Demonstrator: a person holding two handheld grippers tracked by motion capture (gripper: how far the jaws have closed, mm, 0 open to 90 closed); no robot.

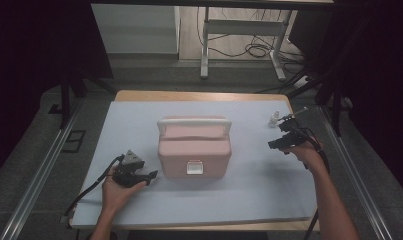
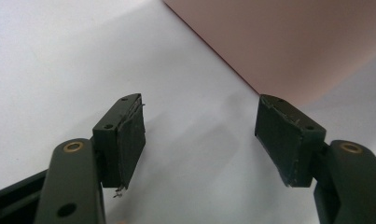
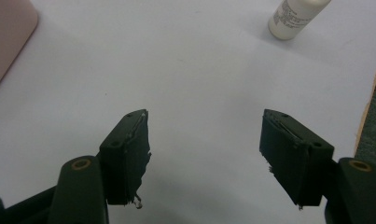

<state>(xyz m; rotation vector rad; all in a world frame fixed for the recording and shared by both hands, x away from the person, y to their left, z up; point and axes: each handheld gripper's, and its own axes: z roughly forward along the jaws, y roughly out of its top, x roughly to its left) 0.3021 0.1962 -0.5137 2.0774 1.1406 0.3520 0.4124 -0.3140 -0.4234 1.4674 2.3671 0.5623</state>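
Note:
A pink box [image 1: 194, 150] with a white carry handle [image 1: 194, 122] and a white front latch [image 1: 194, 167] stands shut in the middle of the table. My left gripper [image 1: 151, 176] rests near its front left corner, open and empty; the box's pink wall [image 2: 288, 42] fills the top right of the left gripper view beyond my left gripper [image 2: 199, 135]. My right gripper [image 1: 274, 144] hovers to the box's right, open and empty. A small white bottle [image 1: 273, 119] stands just beyond it, and the bottle [image 3: 295, 16] appears ahead of my right gripper [image 3: 204, 156] in the right gripper view.
A pale blue-white mat [image 1: 139, 125] covers the wooden table [image 1: 199, 95]. The table's right edge [image 3: 370, 121] runs close to my right jaw. Beyond the far edge are a desk frame and cables [image 1: 254, 47] on the floor.

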